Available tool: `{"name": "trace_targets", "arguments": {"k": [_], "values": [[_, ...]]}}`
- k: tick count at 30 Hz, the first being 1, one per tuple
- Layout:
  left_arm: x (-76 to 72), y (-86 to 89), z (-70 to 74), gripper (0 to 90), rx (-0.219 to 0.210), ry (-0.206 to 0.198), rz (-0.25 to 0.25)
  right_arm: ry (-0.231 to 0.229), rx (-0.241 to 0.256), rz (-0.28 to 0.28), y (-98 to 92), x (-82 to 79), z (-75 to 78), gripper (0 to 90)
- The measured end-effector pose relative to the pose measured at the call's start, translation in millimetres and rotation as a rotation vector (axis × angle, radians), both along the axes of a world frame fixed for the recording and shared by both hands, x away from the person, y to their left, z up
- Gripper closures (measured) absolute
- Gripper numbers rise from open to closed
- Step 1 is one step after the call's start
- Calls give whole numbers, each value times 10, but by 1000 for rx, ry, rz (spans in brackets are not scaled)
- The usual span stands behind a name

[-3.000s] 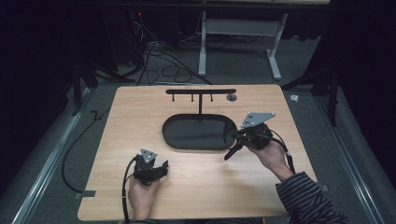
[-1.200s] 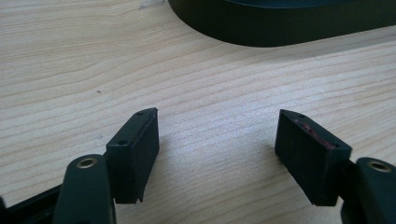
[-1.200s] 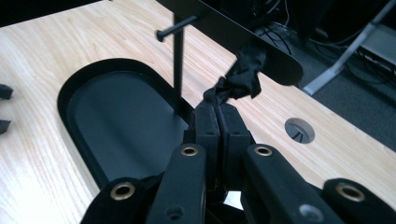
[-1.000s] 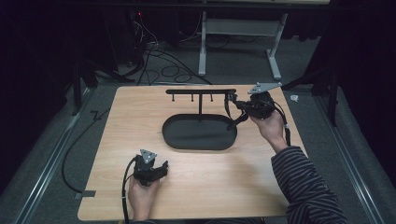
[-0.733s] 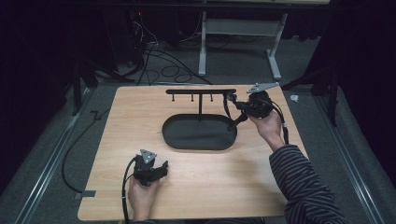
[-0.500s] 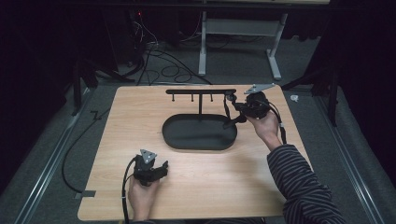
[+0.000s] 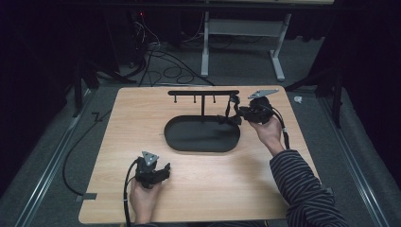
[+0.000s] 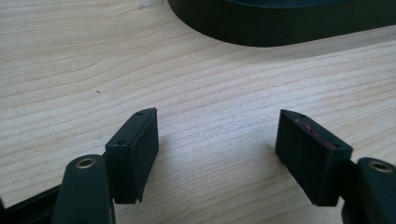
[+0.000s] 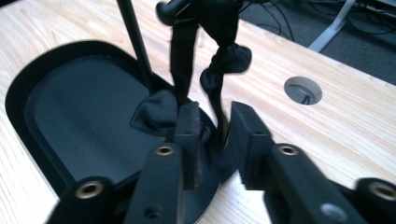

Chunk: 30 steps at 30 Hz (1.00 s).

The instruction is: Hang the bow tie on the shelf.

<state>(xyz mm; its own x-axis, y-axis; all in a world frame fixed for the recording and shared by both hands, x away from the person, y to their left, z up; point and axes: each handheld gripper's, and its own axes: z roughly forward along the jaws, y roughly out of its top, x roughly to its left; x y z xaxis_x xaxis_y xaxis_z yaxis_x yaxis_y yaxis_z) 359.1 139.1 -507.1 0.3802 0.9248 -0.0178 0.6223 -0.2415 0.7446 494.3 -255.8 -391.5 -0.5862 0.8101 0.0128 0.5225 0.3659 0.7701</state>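
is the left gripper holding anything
No, the left gripper has its jaws spread wide over bare table, with nothing between them.

You work in a lab-like recording room, not a home. Your wooden table (image 7: 142, 123) stands on grey carpet (image 7: 56, 156) between dark drapes (image 7: 38, 47), lit from above while everything around stays dim. Loose cables (image 7: 156, 52) snake across the floor behind it, and the legs of a height-adjustable desk (image 7: 279, 52) stand at the back.
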Motion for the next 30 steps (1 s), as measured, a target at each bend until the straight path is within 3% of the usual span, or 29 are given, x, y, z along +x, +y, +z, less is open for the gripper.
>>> {"name": "trace_targets", "arguments": {"k": [6,14,30], "values": [[0,0,1,306,1,1,0,-17,32,-12,-101,-67,5,642],[0,0,0,306,0,0,0,-20,58,-11,-215,-163,63,624],[1,-1,-1,305,0,-1,1,-74,100,-26,-374,-393,183,569]]}}
